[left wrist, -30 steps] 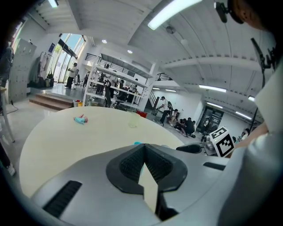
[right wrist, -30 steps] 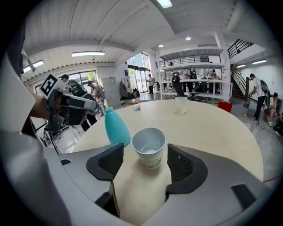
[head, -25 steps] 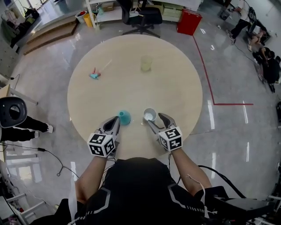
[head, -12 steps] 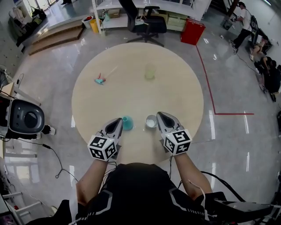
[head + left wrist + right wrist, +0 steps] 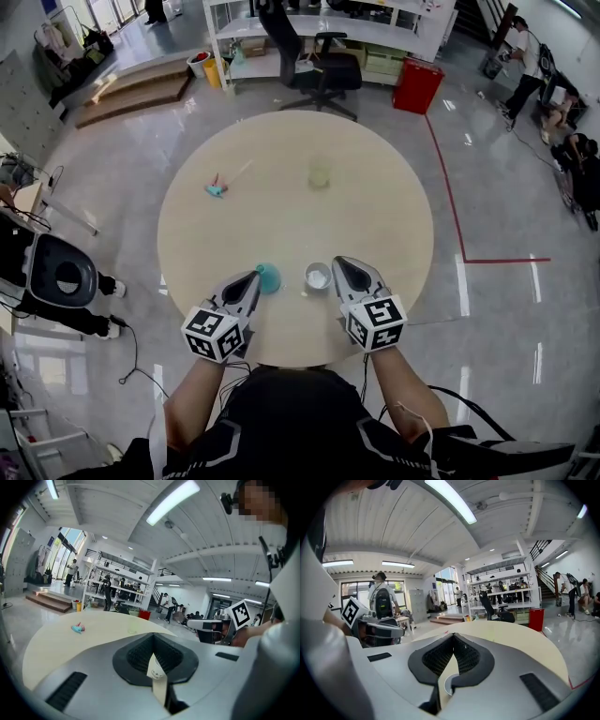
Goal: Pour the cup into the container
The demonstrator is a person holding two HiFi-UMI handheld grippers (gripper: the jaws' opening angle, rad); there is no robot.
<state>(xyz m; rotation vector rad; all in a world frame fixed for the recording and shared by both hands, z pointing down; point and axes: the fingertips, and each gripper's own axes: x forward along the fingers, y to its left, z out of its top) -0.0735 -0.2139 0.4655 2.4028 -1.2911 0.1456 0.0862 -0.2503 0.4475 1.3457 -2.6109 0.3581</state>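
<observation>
Cup point(image 5: 318, 276) white, round; tabletop point(image 5: 281, 206) pale, circular

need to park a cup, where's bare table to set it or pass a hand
Widest bare patch: the table middle, between the clear container at the far side and the teal cup and white cup near you. The right side, right of the container, is bare too. Crowded: the near edge, with both cups and the left tongs and right tongs.
</observation>
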